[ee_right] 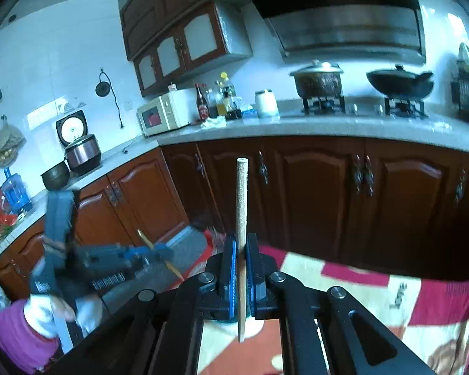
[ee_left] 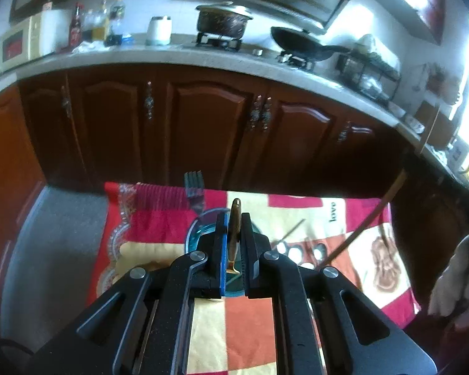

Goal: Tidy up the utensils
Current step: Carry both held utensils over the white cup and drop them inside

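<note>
The left tool (ee_left: 233, 243) is clenched on a wooden-handled utensil (ee_left: 233, 234), whose brown handle with its brass end stands upright between the pads; a fork (ee_left: 194, 191) shows just beyond it, perhaps the same piece. Carry it level and slowly. The right tool (ee_right: 241, 259) grips a pale chopstick (ee_right: 241, 212) mid-shaft, above the patterned desk (ee_right: 344, 268); keep the squeeze steady so it cannot pivot.
</note>
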The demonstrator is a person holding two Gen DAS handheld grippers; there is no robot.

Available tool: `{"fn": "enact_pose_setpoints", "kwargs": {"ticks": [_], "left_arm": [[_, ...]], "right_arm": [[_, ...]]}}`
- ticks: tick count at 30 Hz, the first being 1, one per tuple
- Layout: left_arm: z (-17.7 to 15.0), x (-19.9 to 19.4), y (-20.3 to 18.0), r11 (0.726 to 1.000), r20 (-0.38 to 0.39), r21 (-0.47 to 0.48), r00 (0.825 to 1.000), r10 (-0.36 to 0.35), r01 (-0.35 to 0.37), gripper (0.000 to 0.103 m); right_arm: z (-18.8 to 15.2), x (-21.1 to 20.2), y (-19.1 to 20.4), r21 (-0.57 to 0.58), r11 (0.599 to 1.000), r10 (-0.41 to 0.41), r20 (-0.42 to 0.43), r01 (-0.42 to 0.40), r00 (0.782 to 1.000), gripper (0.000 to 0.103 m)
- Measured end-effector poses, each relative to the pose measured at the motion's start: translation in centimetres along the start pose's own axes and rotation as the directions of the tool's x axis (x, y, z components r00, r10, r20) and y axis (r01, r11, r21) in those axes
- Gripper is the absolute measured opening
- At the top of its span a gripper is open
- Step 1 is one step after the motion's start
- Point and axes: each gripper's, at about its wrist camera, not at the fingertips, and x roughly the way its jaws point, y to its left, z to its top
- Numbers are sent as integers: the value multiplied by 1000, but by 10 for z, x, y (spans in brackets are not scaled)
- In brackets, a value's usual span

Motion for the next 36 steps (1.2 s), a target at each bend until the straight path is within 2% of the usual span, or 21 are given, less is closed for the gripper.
{"fn": "enact_pose_setpoints", "kwargs": {"ticks": [5, 10, 17, 21, 27, 29, 31, 36], "left_arm": [[-8, 25, 7, 999, -31, -6, 999, 31, -31, 6], [-15, 55, 18, 998, -69, -28, 996, 52, -54, 6], [-26, 83, 19, 998, -124, -23, 991, 48, -51, 6], [-32, 95, 17, 998, -144, -12, 988, 58, -60, 6], [-35, 107, 22, 996, -170, -32, 983, 77, -83, 6], [-35, 106, 22, 995, -165, -29, 983, 85, -91, 6], [-35, 104, 22, 996, -157, -28, 984, 82, -87, 7], [-34, 98, 23, 996, -153, -37, 986, 69, -75, 20]], "right_arm": [[12, 37, 6, 14, 1000, -14, 15, 14, 1000, 5], [10, 80, 9, -13, 998, -54, -6, 54, 999, 5], [-10, 138, -5, 22, 999, -36, -117, 39, 992, 5], [-26, 168, -14, 39, 998, -30, -198, 39, 980, 5], [-39, 193, -29, 58, 996, -44, -271, 62, 962, 6], [-41, 191, -35, 89, 995, -25, -272, 51, 962, 11], [-41, 188, -40, 100, 994, -23, -266, 52, 964, 38], [-39, 174, -46, 112, 992, -28, -262, 59, 965, 40]]}}
